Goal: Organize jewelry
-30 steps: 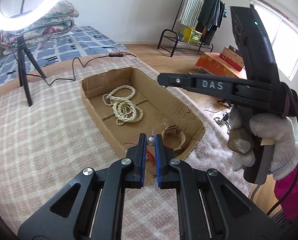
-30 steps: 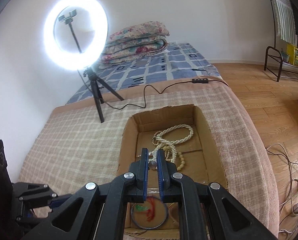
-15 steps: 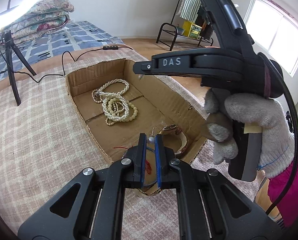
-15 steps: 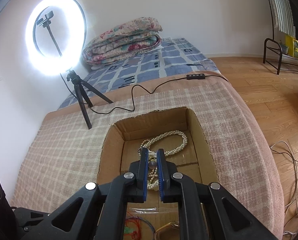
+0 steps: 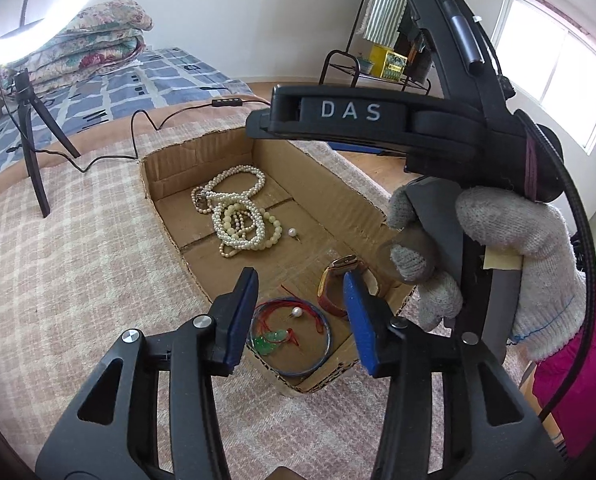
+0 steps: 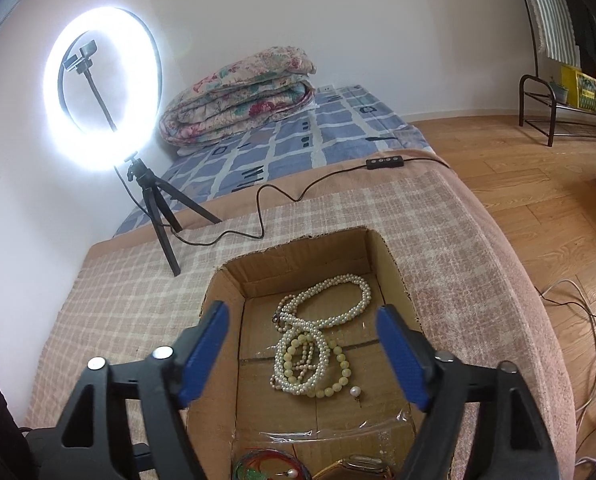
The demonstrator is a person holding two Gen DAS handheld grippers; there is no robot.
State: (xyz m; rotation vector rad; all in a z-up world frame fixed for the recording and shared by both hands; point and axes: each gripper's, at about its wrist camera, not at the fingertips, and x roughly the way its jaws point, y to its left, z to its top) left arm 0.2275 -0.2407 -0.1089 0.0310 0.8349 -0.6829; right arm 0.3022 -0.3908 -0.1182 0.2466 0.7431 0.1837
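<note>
Both grippers, left gripper [image 5: 301, 316] and right gripper [image 6: 304, 354], are seen released and empty over the cardboard box [image 5: 362, 204], pearl earrings dropped at 12 [image 5: 296, 312] and 5 o'clock [image 6: 354, 391], so withdrawal or another pickup is judged next.

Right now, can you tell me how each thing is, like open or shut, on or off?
Left gripper: open, empty.
Right gripper: open, empty.
Cardboard box: open-topped.
Pearl necklaces: piled in the box.
Loose pearl earring: lying beside the pile.
Ring light: on.
</note>
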